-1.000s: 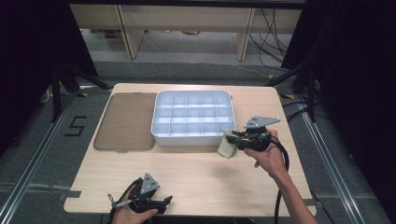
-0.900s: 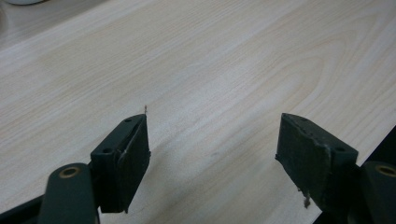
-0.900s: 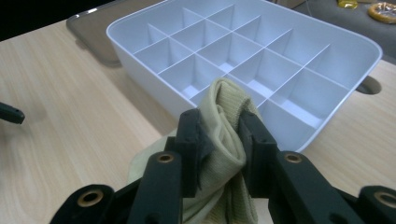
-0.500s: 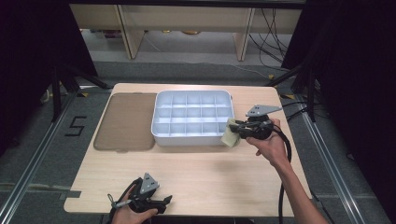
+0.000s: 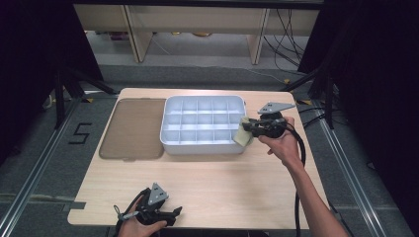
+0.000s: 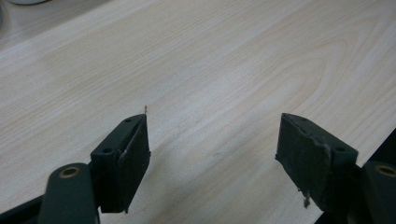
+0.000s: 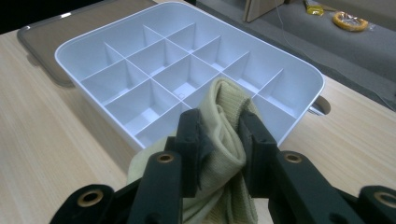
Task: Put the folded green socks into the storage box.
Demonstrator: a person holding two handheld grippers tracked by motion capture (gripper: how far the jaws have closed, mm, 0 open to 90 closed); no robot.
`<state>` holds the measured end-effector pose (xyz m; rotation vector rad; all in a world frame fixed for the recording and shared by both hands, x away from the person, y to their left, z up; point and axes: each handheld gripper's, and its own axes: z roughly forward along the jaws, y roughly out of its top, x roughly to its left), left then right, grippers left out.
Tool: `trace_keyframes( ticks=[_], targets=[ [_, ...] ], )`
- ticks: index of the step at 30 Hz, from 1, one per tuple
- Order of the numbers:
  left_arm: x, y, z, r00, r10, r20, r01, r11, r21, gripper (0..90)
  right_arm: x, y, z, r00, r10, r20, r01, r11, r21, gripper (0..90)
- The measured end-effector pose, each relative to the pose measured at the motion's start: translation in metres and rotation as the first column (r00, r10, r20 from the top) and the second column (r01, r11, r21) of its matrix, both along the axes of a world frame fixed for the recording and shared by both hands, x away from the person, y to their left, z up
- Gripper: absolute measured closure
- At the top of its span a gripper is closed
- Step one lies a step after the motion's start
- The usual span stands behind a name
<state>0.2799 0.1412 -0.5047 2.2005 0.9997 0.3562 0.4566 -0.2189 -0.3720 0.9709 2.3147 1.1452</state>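
Note:
A white divided tray (image 5: 168, 109) (image 7: 70, 53) with several compartments, those that show holding nothing, sits at the table's far middle. My right gripper (image 5: 245, 128) (image 7: 219, 123) is shut on a bunched pale yellow-green sock (image 5: 243, 136) (image 7: 225, 107), held just above the tray's near right corner. The sock hangs down below the jaws. My left gripper (image 5: 174, 213) (image 6: 212, 140) rests low over the table's near edge, its jaws wide open over bare wood with nothing between them.
A brown flat lid (image 5: 133, 128) (image 7: 37, 32) lies left of the tray. The light wooden table (image 5: 217, 177) spreads between the tray and the left gripper. Cables and shelf legs stand on the floor beyond the far edge.
My right gripper has carried the sock up and away from me, from beside the tray's near right corner to just over its rim. The left gripper has stayed put.

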Motion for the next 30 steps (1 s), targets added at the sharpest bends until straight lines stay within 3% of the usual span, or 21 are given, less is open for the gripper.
trace_keyframes(
  ticks=[7, 9, 13, 15, 27, 30],
  targets=[
    [0.000, 0.000, 0.000, 1.0000, 0.000, -0.001, 0.000, 1.0000, -0.002, 24.9, 0.012, 0.004, 0.002, 0.9998, -0.014, 0.017, 0.015, 1.000, -0.015, 72.2],
    [-0.001, -0.001, 0.000, 1.0000, 0.000, -0.004, 0.000, 1.0000, -0.009, 24.9, 0.012, 0.006, 0.003, 0.9996, -0.028, -0.002, 0.028, 0.999, -0.016, 72.2],
    [0.000, 0.000, 0.000, 1.0000, 0.000, -0.002, 0.000, 1.0000, -0.007, 24.9, 0.018, 0.008, 0.002, 0.9994, -0.027, 0.021, 0.028, 0.999, -0.026, 72.2],
    [0.000, 0.000, 0.000, 1.0000, 0.000, 0.000, 0.000, 1.0000, -0.001, 24.9, 0.022, 0.008, 0.002, 0.9990, -0.025, 0.037, 0.026, 0.999, -0.042, 72.2],
    [0.000, 0.000, 0.001, 0.9999, -0.011, 0.002, 0.011, 0.9999, 0.007, 24.9, 0.037, 0.016, -0.010, 0.9987, -0.041, 0.030, 0.044, 0.994, -0.105, 72.2],
    [-0.001, 0.000, 0.000, 1.0000, 0.005, -0.002, -0.005, 0.9998, -0.017, 24.9, 0.041, 0.018, -0.014, 0.9982, -0.052, 0.031, 0.055, 0.989, -0.134, 72.2]
  ],
)
